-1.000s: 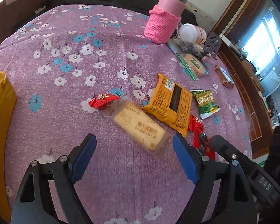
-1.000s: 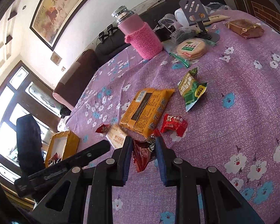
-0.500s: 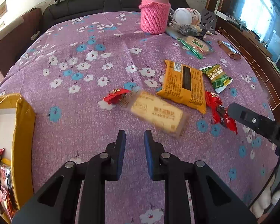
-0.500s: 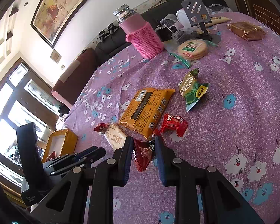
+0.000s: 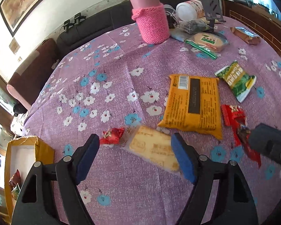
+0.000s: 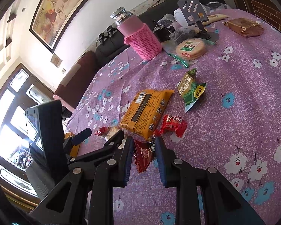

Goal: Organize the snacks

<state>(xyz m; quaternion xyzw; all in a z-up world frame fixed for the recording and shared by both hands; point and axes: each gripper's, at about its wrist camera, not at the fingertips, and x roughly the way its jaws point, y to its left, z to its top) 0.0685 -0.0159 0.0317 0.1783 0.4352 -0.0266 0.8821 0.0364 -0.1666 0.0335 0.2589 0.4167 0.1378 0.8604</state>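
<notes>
My left gripper (image 5: 135, 146) is open over the purple flowered tablecloth, its jaws astride a pale biscuit pack (image 5: 153, 149); a small red candy (image 5: 111, 136) lies just beyond. My right gripper (image 6: 143, 146) is shut on a dark red snack packet (image 6: 144, 154). Beyond lie an orange pack (image 5: 193, 106) (image 6: 146, 110), a green packet (image 5: 237, 79) (image 6: 191, 89) and a red candy packet (image 5: 233, 114) (image 6: 173, 125). A yellow cardboard box (image 5: 45, 151) with snacks inside sits at the left table edge.
A pink knit-sleeved bottle (image 5: 149, 16) (image 6: 140, 39) stands at the back. Near it are a round cracker pack (image 6: 190, 48), a brown wrapped cake (image 6: 243, 27), a white jar (image 5: 189, 10) and a grey phone stand (image 6: 193, 12). A dark sofa lies beyond.
My left gripper was shut half a second ago and has opened around the biscuit pack, moving closer to it. My right gripper has stayed shut on the dark red packet.
</notes>
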